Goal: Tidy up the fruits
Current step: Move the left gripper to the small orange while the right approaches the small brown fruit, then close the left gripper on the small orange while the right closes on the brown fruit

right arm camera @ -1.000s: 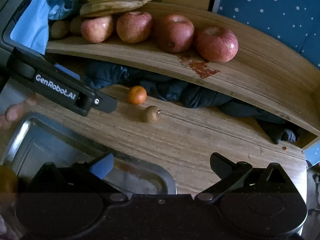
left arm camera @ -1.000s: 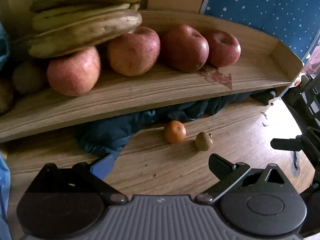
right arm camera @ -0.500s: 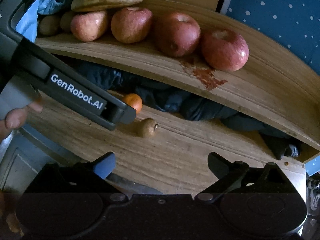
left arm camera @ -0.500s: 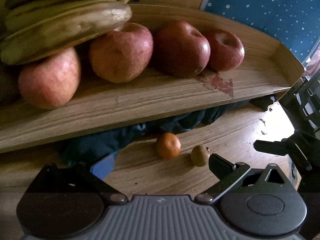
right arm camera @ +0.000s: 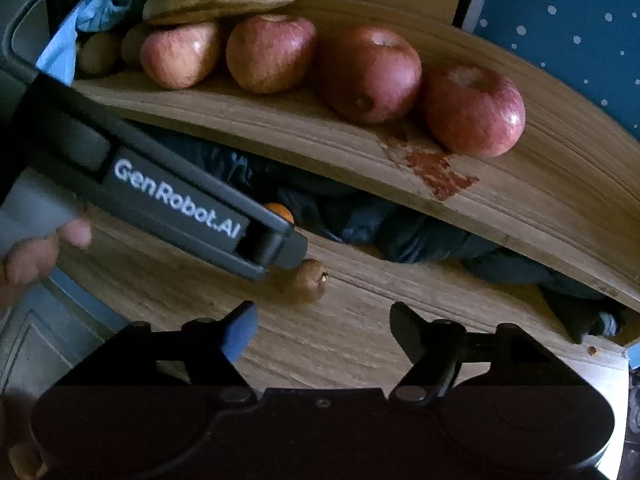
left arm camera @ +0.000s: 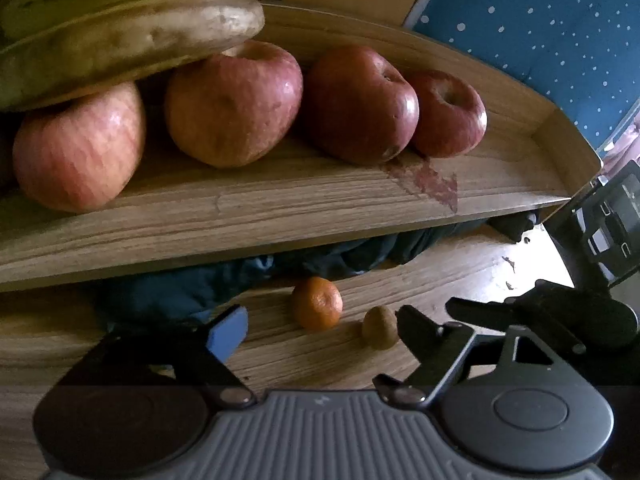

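Note:
A small orange mandarin (left arm camera: 317,303) and a brown kiwi (left arm camera: 379,327) lie on the wooden table below a shelf. My left gripper (left arm camera: 320,326) is open and empty, its tips just short of both fruits. In the right wrist view the left gripper's body (right arm camera: 176,200) crosses the scene and hides most of the mandarin (right arm camera: 280,211); the kiwi (right arm camera: 305,280) lies by its tip. My right gripper (right arm camera: 320,328) is open and empty, a little behind the kiwi. Several red apples (left arm camera: 234,102) and bananas (left arm camera: 120,40) rest on the wooden shelf (left arm camera: 280,216).
Dark blue cloth (left arm camera: 180,288) is bunched under the shelf behind the fruits. A metal tray (right arm camera: 44,332) lies at the lower left of the right wrist view. A red stain (left arm camera: 434,182) marks the shelf. A blue dotted wall (left arm camera: 540,20) stands behind.
Both grippers have moved forward toward the mandarin and kiwi. The left gripper now reaches the fruits and covers more of the right wrist view; the tray has slid out of sight.

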Demonstrator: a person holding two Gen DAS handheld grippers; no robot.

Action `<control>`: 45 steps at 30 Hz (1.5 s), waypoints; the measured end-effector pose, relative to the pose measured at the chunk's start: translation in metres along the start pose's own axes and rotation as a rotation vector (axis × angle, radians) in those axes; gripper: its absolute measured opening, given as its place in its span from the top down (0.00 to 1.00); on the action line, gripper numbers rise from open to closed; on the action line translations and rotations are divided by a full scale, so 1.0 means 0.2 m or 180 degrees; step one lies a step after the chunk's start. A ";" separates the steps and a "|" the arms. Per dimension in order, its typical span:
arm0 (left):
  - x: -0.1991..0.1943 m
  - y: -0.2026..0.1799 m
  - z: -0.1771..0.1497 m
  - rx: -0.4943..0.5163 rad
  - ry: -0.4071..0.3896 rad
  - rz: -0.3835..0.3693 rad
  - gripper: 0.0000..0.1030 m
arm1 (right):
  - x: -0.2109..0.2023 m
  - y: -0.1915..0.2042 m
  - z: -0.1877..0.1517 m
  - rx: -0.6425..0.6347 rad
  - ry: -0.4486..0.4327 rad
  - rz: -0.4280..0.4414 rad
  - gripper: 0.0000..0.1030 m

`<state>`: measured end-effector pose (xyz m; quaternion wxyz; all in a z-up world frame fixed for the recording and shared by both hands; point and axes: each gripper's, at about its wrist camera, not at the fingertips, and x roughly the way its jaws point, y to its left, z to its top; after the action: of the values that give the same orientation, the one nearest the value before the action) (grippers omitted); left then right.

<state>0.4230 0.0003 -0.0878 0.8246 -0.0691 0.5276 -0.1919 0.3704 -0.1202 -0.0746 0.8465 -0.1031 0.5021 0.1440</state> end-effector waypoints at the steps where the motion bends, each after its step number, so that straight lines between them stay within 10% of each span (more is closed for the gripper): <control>1: 0.00 0.00 0.00 -0.0013 -0.0006 0.0000 0.20 | 0.00 0.00 0.00 0.0004 -0.0006 0.0009 0.33; 15: 0.07 -0.02 0.03 -0.0009 0.0108 0.0052 0.40 | 0.05 0.01 0.04 -0.0014 0.0032 0.0136 0.55; 45: 0.08 0.01 0.04 -0.0087 0.0134 0.0052 0.68 | 0.08 0.02 0.04 -0.0035 0.0102 0.0158 0.72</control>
<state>0.4359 -0.0042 -0.0983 0.8139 -0.0720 0.5479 -0.1793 0.3830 -0.1110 -0.0850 0.8339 -0.0976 0.5172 0.1660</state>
